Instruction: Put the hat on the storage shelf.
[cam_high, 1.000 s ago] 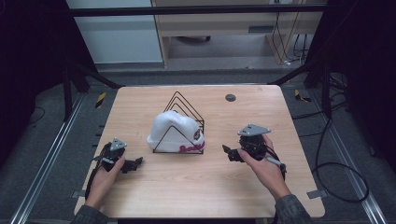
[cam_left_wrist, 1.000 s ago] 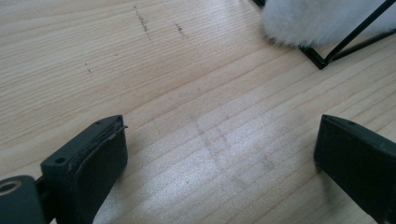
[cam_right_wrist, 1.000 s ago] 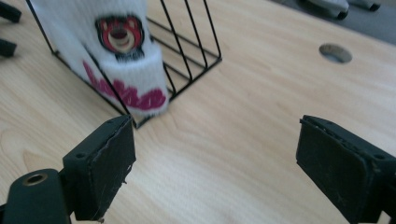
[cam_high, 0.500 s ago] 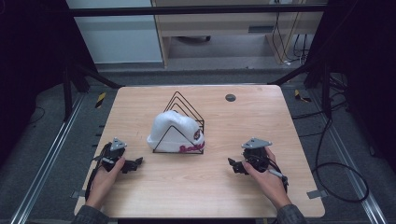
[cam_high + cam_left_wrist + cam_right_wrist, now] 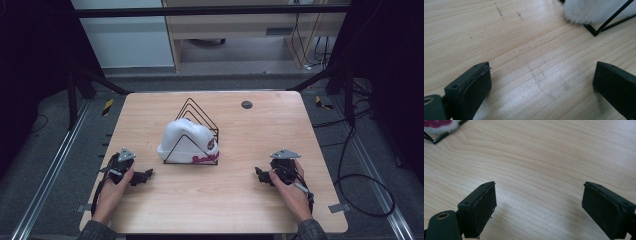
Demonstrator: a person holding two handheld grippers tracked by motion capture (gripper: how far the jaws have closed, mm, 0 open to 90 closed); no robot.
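Note:
A white fluffy hat (image 5: pixel 186 141) with red lettering sits in a black wire rack (image 5: pixel 196 116) at the middle of the wooden table (image 5: pixel 220 200). My left gripper (image 5: pixel 144 176) rests on the table at the front left, jaws wide apart with nothing between them. In the left gripper view the hat (image 5: pixel 594 10) and a corner of the rack (image 5: pixel 596 31) lie ahead at the upper right. My right gripper (image 5: pixel 260 175) rests low at the front right, open and empty. The right gripper view has the hat's red-lettered brim (image 5: pixel 439 125) at the top left.
A small dark round disc (image 5: pixel 246 104) lies near the table's far edge. Metal frame rails run along both sides of the table, and cables trail on the floor at the right.
My right gripper has moved down toward the table's front edge and settled low on the surface. The left gripper has stayed where it was.

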